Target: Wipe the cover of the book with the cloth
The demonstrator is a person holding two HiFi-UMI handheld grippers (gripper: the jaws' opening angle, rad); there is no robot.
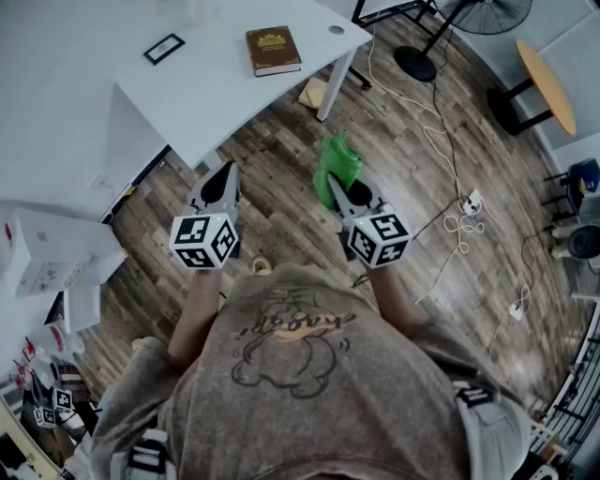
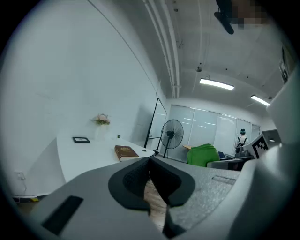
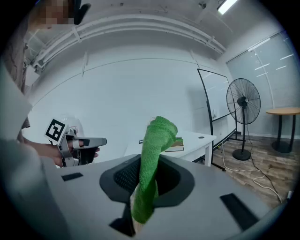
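Observation:
A brown book (image 1: 273,50) lies flat near the corner of the white table (image 1: 216,89), a good way ahead of both grippers; it also shows in the left gripper view (image 2: 125,152) and partly behind the cloth in the right gripper view (image 3: 176,147). My right gripper (image 1: 335,192) is shut on a green cloth (image 1: 336,169), which sticks up out of the jaws (image 3: 153,159). My left gripper (image 1: 220,184) is shut with nothing in it, held over the wooden floor level with the right one. The left gripper (image 3: 77,147) shows in the right gripper view too.
A small black picture frame (image 1: 164,48) lies on the table left of the book. A standing fan (image 1: 469,23) and cables with a power strip (image 1: 472,204) are on the floor to the right. A round wooden table (image 1: 546,84) stands far right. White boxes (image 1: 56,258) sit at the left.

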